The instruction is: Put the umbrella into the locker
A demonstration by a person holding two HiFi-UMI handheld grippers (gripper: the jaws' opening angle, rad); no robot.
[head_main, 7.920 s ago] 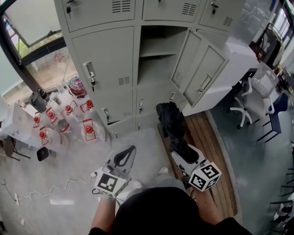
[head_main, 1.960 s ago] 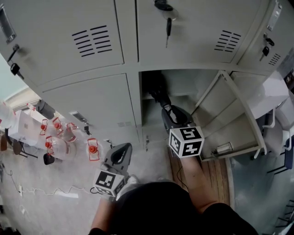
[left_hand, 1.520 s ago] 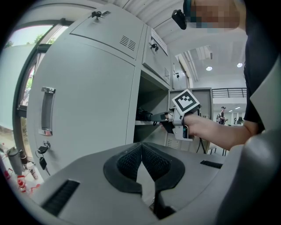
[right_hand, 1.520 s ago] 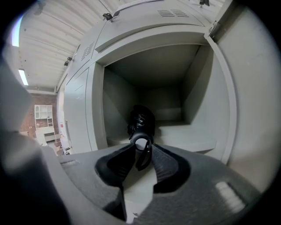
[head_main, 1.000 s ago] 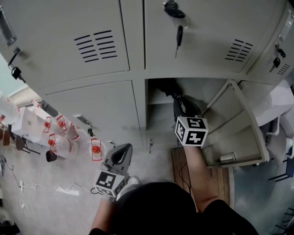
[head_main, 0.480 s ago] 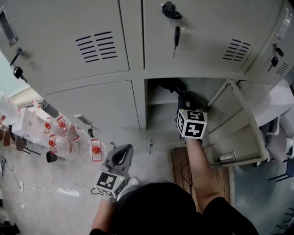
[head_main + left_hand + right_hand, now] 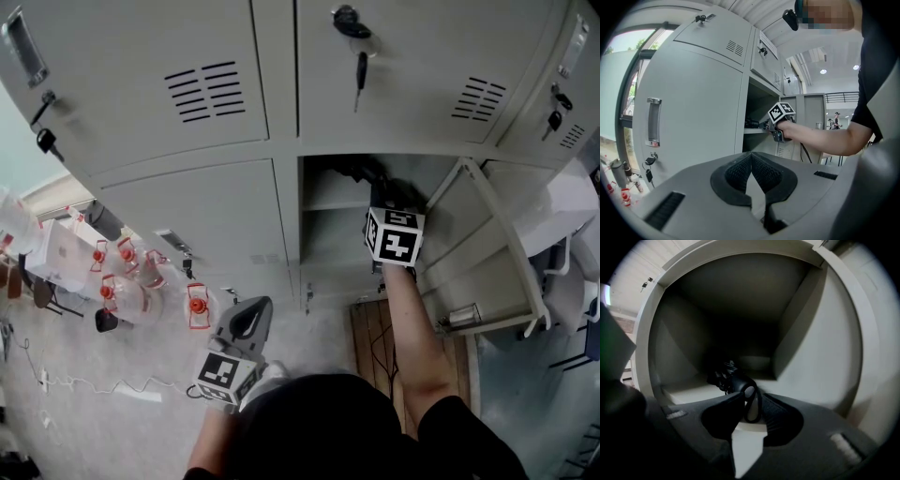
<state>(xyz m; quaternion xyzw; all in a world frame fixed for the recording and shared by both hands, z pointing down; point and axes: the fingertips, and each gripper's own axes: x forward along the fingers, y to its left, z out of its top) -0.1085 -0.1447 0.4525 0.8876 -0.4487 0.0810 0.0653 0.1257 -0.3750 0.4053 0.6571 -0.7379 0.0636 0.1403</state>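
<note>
Black umbrella (image 7: pixel 727 378) lay on the shelf (image 7: pixel 686 392) inside the open locker (image 7: pixel 820 352) compartment. Its body pointed away into the dark back and its handle end faced the right gripper (image 7: pixel 752 398). Right gripper jaws were almost together with only a narrow gap, and the umbrella's loop (image 7: pixel 753 412) filled that gap. The gripper was clamped on the loop, handle end right at the jaw tips. The loop ran back between the pads toward the shelf's front edge.

In the head view the right gripper reached forward into the middle-column compartment, marker cube (image 7: pixel 395 236) just outside the opening. The umbrella was a dark shape just beyond it on the shelf. Locker door (image 7: pixel 483 248) stood swung open to the right of the arm.

Left gripper (image 7: pixel 751 164) hung low by the person's body, well apart from the locker opening. Its jaws were pressed fully together with nothing between them. Its view showed the right gripper at the shelf from the side.

Upper door had a key (image 7: pixel 359 67) in its lock. Red-capped jugs (image 7: pixel 127 286) stood on the floor at the left, well apart from both grippers.
</note>
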